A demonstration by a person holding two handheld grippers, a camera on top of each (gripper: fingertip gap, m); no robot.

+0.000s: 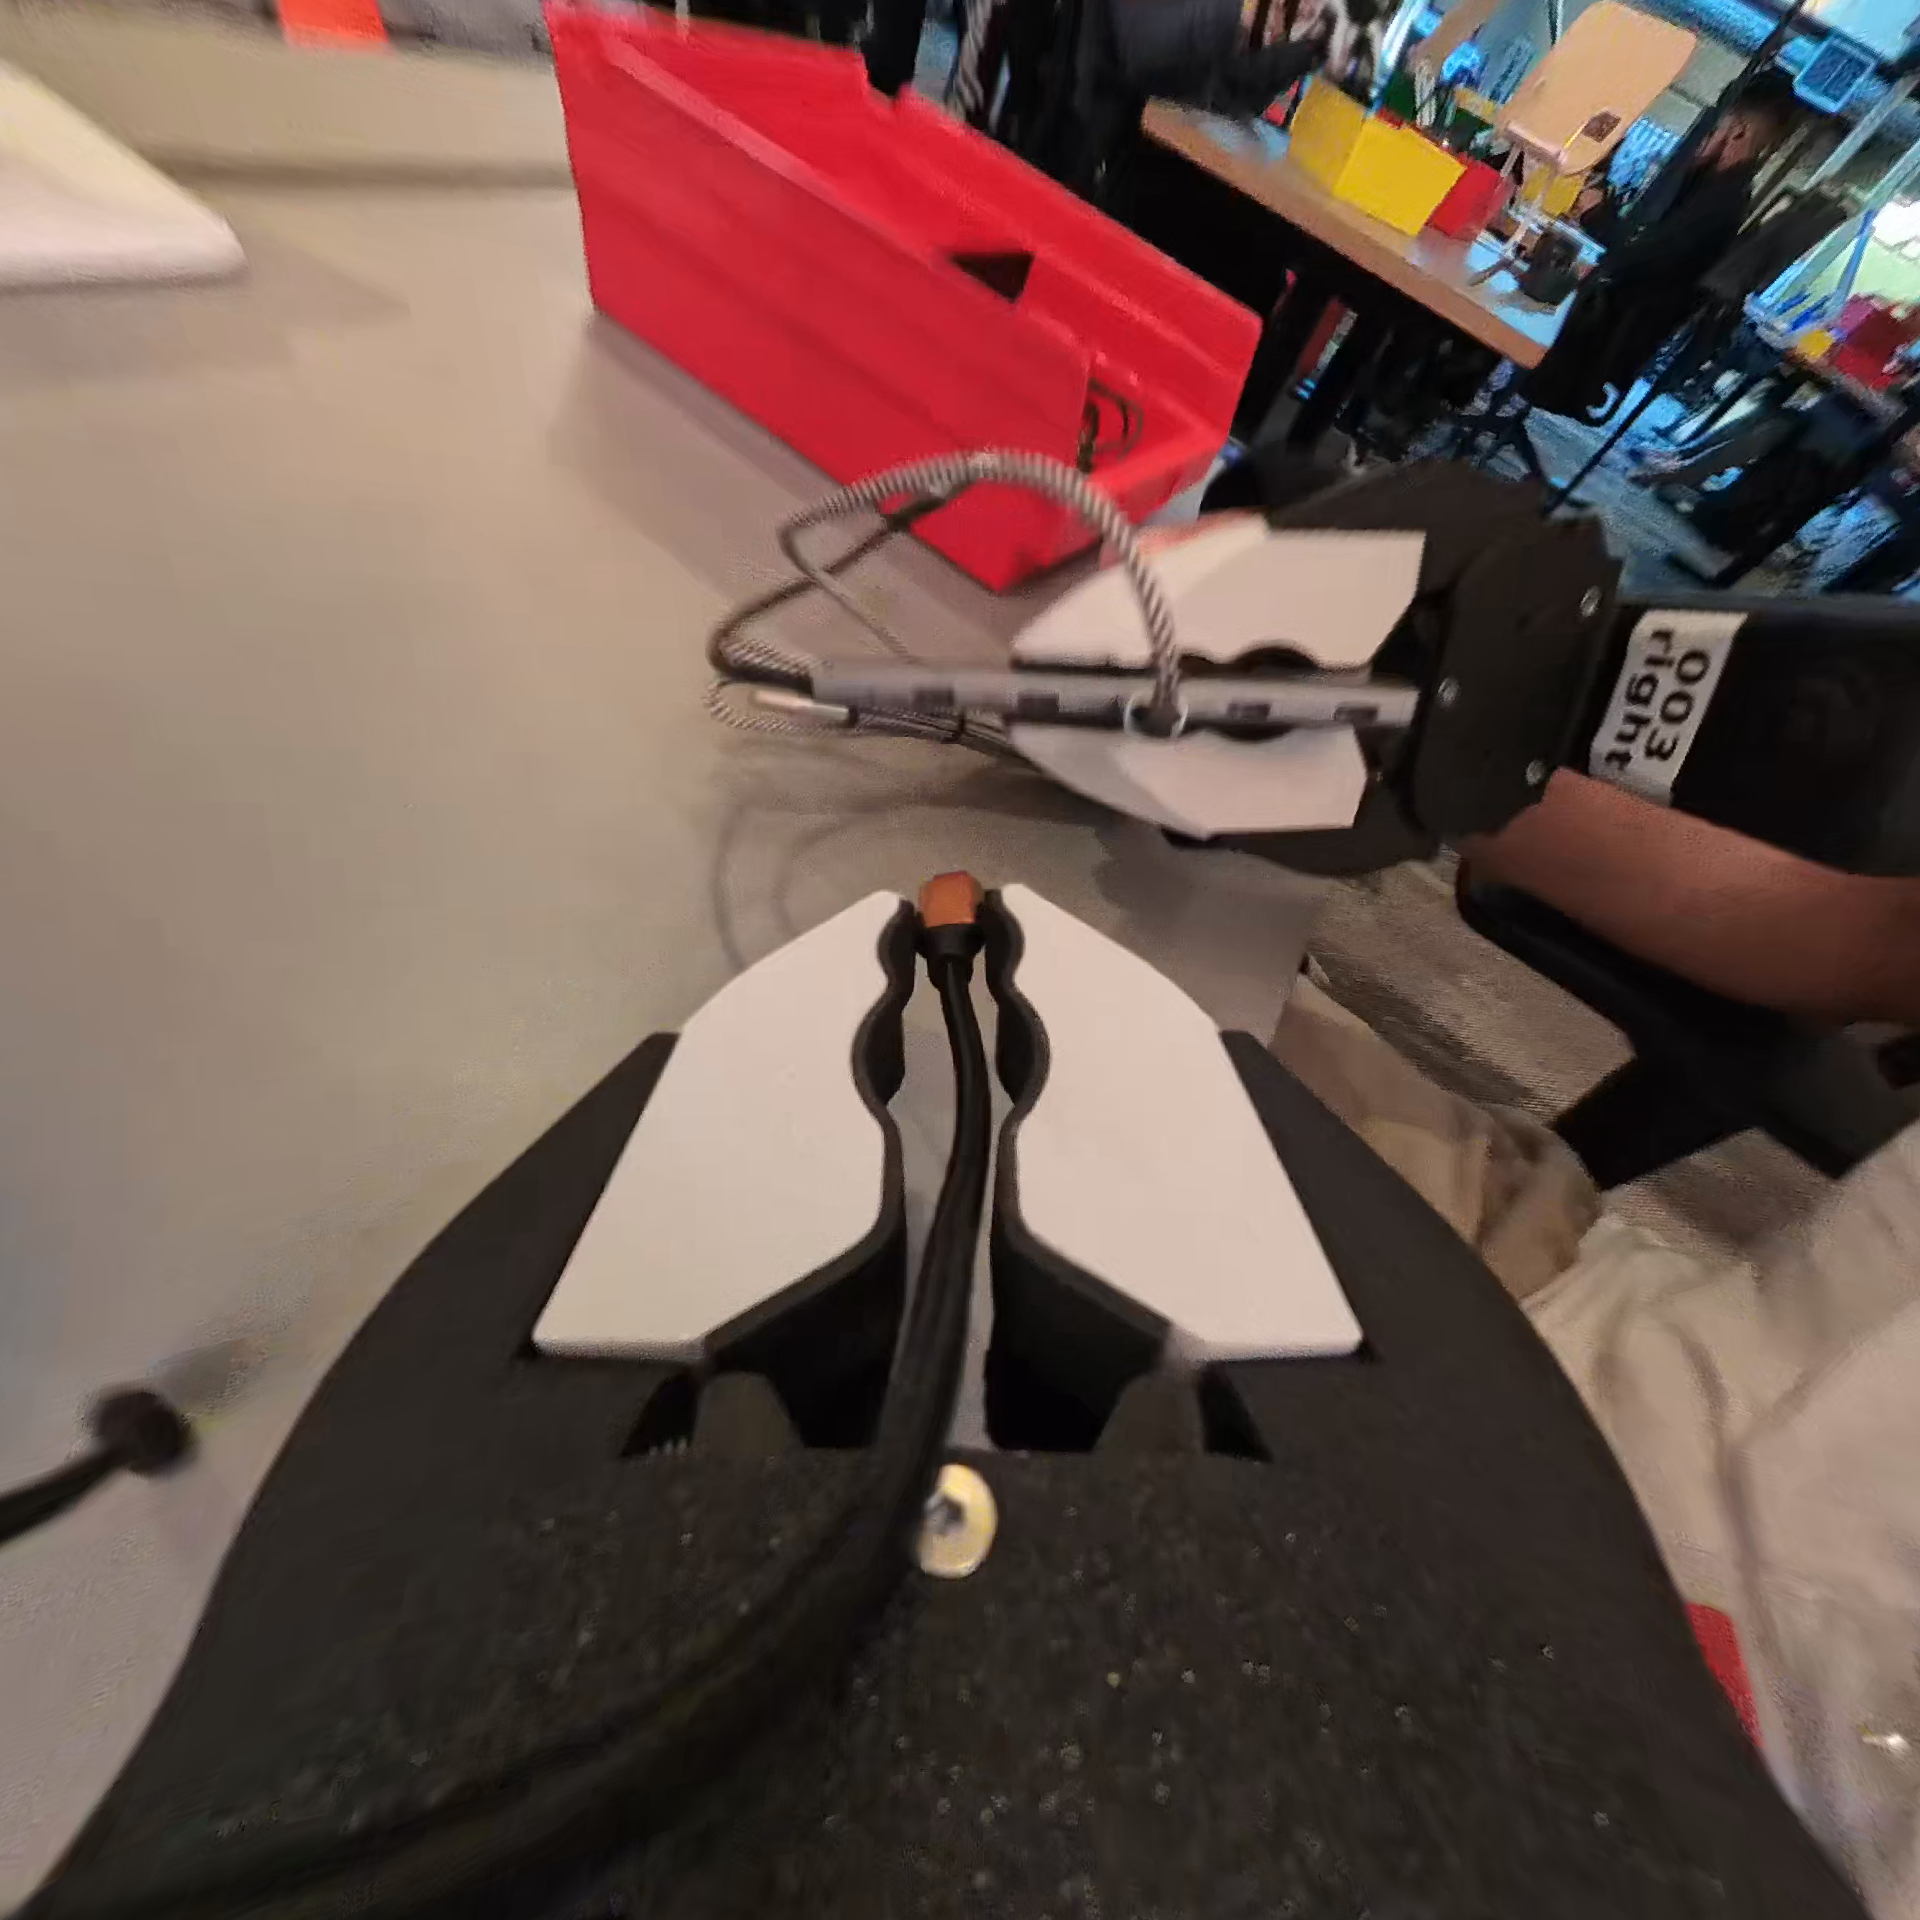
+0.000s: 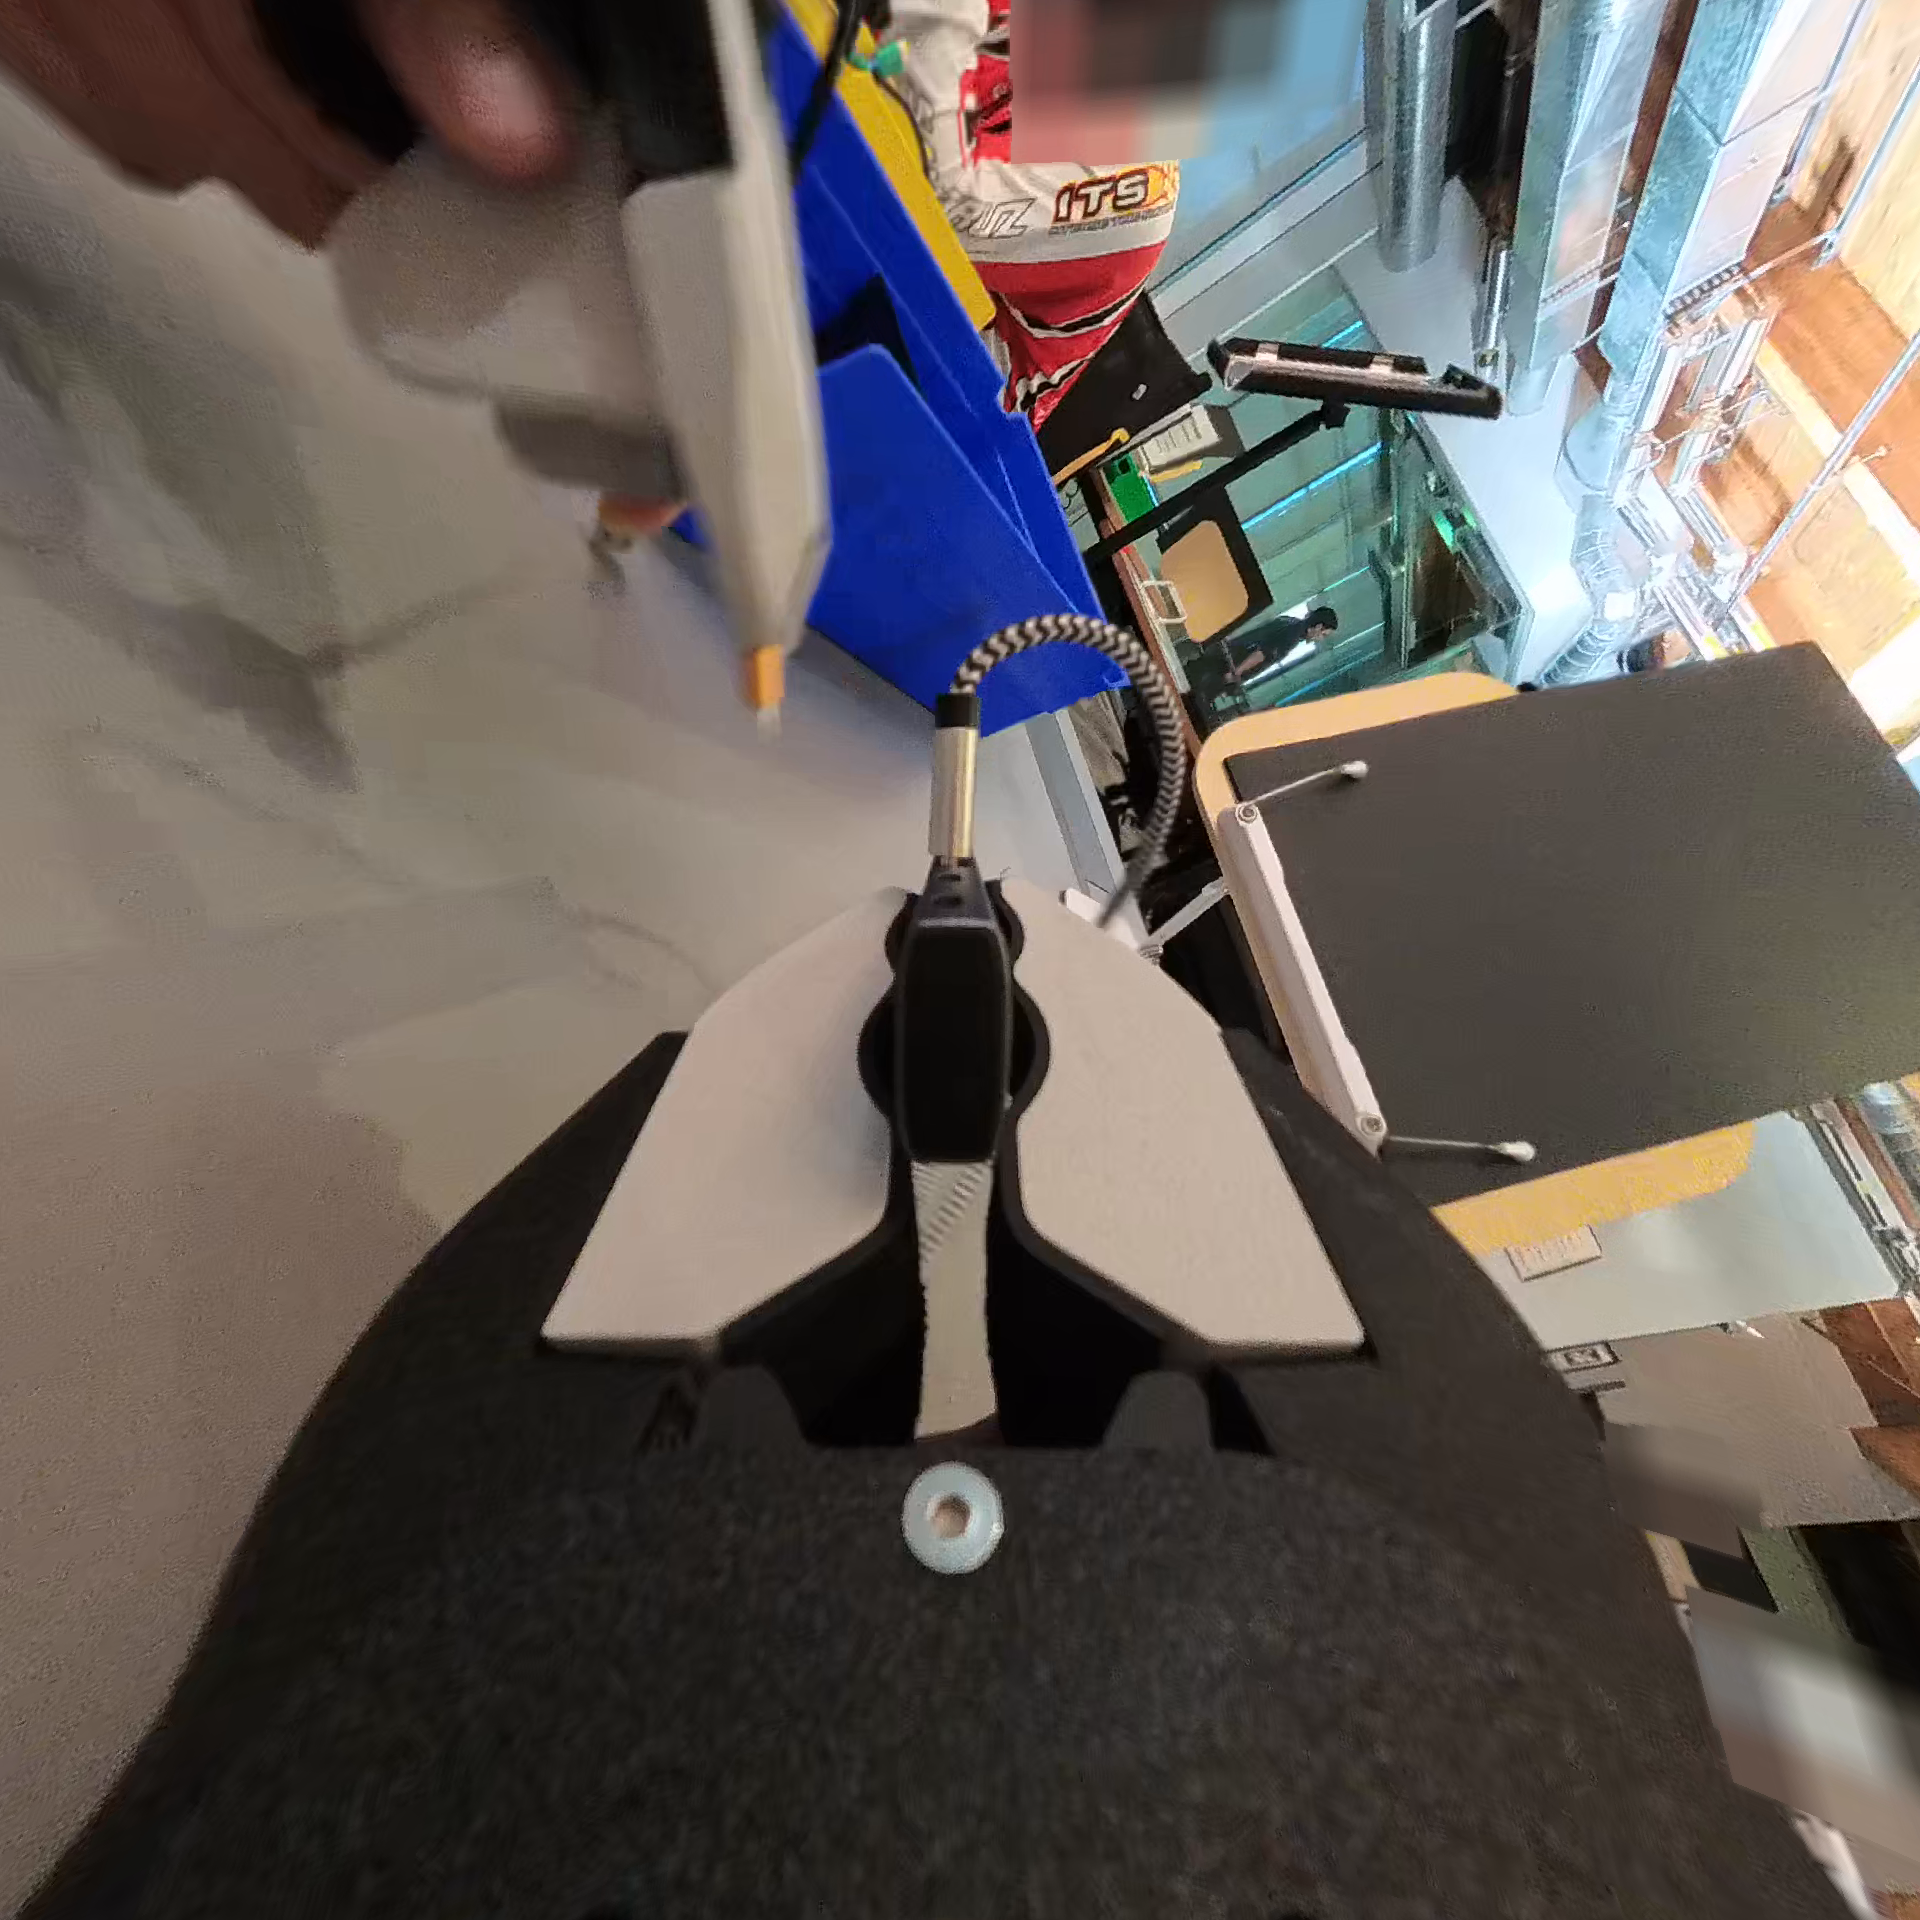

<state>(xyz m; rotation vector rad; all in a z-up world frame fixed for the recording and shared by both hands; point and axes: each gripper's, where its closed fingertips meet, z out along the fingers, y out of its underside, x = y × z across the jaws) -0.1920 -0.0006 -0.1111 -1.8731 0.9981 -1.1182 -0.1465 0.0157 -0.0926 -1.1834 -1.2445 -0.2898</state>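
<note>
Black cable with an orange plug is pinched in the left gripper. Beyond, the right gripper clamps a grey hub over the table, its braided cord looping; misaligned, the plug might slip.

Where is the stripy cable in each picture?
Left wrist view: the stripy cable arches right of centre, over the right gripper.
Right wrist view: it loops at centre, above that gripper's own tips.
Shared landmark: the grey hub it plugs into.
</note>
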